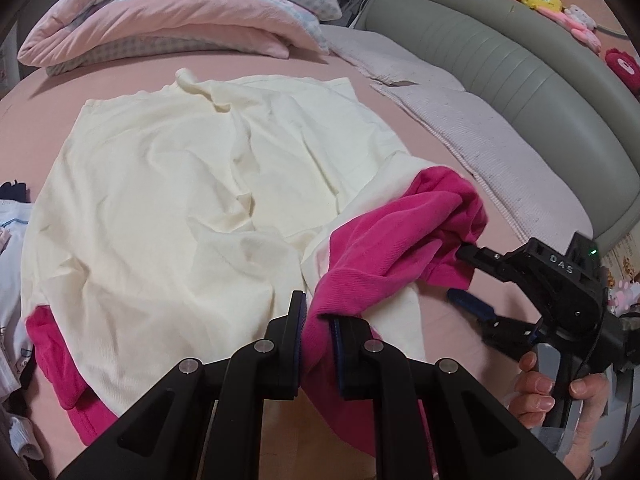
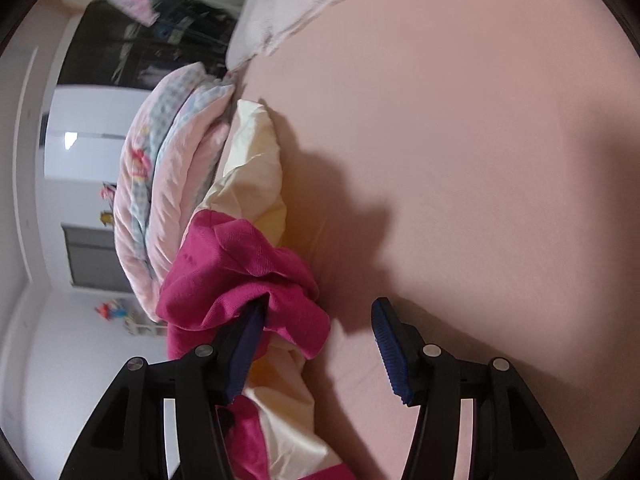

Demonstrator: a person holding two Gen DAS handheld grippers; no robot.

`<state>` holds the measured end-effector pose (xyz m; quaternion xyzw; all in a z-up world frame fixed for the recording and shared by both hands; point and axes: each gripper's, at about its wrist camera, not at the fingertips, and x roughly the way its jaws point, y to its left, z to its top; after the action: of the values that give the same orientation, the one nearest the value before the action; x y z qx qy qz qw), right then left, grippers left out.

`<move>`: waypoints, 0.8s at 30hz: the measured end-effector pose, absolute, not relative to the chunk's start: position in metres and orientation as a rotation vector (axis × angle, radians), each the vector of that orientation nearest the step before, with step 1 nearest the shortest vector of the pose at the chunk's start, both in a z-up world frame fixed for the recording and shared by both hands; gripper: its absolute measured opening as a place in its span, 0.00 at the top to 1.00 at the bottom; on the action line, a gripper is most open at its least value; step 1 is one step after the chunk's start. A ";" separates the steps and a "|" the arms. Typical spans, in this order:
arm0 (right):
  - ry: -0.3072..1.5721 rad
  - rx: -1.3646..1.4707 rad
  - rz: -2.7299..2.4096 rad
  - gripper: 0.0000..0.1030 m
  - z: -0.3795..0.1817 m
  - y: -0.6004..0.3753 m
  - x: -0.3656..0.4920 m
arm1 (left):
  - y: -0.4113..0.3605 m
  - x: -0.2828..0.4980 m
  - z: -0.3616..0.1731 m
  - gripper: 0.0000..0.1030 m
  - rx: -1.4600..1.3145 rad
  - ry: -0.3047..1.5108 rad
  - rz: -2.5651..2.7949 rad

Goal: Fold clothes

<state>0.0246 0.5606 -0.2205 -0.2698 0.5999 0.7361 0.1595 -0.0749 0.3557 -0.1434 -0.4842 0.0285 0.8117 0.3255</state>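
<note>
Here, your left gripper (image 1: 316, 320) pinches the magenta sleeve (image 1: 384, 240) of the cream shirt (image 1: 180, 200), which lies spread on the pink bed (image 1: 440, 320). Your right gripper (image 2: 320, 344), at three o'clock, stands spread, sleeve draped on one finger. Light, limp fabric: grip seams.

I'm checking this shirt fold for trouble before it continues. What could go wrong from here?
1. The right gripper stands open, yet the magenta sleeve cuff drapes over one of its fingers; pulling away may drag the fold.
2. The left gripper is clamped on the magenta trim; tugging may wrinkle the cream cotton shirt.
</note>
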 end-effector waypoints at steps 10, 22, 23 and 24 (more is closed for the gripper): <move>1.214 -0.936 2.380 0.46 -0.183 0.543 -0.001 | 0.344 -0.080 -0.153 0.90 -1.319 0.042 2.130; 0.746 -1.055 2.508 0.46 -0.169 0.504 -0.024 | 0.346 -0.075 -0.153 0.89 -1.313 0.111 2.140; 0.711 -1.059 2.508 0.46 -0.168 0.503 -0.026 | 0.346 -0.075 -0.154 0.89 -1.313 0.111 2.140; 0.686 -1.060 2.509 0.47 -0.167 0.502 -0.029 | 0.346 -0.075 -0.154 0.89 -1.314 0.111 2.139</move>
<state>-0.0286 0.5018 -0.1666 -0.3723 0.2407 0.8809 0.1658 -0.0754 0.3459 -0.1537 -0.4973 0.0420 0.8096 0.3090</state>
